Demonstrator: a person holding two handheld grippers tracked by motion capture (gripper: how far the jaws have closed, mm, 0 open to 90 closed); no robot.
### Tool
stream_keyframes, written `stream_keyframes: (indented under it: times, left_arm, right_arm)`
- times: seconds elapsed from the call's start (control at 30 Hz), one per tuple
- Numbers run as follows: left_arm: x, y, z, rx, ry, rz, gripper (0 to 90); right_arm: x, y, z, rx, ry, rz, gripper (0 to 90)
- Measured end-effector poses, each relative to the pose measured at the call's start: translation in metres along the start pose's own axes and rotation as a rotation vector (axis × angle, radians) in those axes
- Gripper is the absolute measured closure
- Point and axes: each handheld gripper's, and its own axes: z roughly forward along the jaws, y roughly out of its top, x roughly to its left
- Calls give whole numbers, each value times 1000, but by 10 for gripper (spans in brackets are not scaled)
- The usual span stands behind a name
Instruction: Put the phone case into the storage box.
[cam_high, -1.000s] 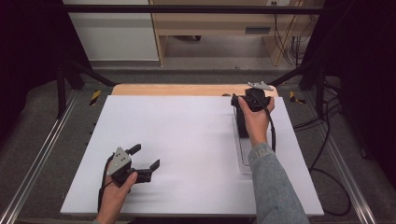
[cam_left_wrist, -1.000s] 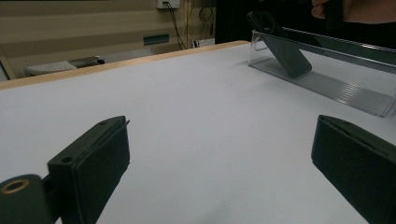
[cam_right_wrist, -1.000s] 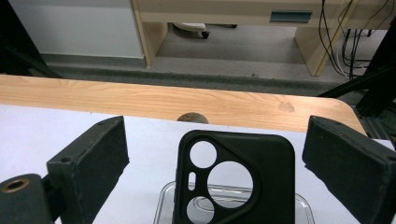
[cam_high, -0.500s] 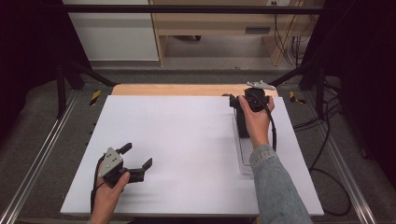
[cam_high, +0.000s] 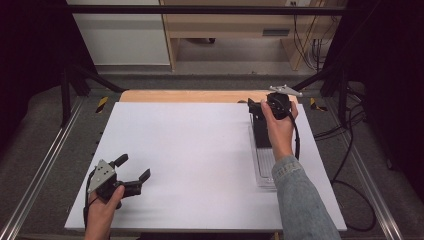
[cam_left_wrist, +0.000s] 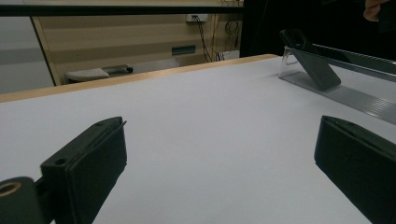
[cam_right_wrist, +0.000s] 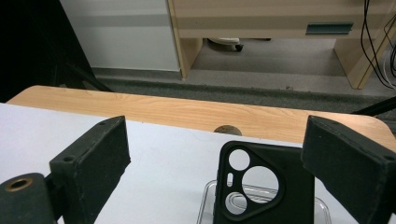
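At the far right of the white surface (cam_high: 190, 150), a black phone case (cam_right_wrist: 261, 186) is seen leaning tilted in a clear plastic tray (cam_high: 264, 170). Its round camera holes face the right gripper (cam_high: 272, 105). Nothing else can be seen in the tray; its near part looks bare. The right gripper is held just over the case, with its fingers (cam_right_wrist: 93, 163) wide apart, one on each side and not touching it. It looks ready to close on the case, but that is only a guess. The left gripper (cam_high: 131, 175) is held well apart, low near the front left corner. Its fingers (cam_left_wrist: 88, 168) are spread wide too, and nothing is held between them.
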Motion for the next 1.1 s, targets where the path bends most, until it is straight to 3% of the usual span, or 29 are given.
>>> stream_keyframes:
  times: [0.5, 0.8, 1.1]
  left_arm:
    - [4, -1, -8, -10, 13, -10, 25]
    - [6, -1, -10, -13, 15, -20, 25]
    - [8, -2, -11, -13, 29, -36, 25]
  right_arm:
    - [4, 10, -30, -47, 53, -4, 63]
    - [6, 9, -62, -99, 91, -19, 58]
    - [1, 19, -96, -151, 110, -14, 53]
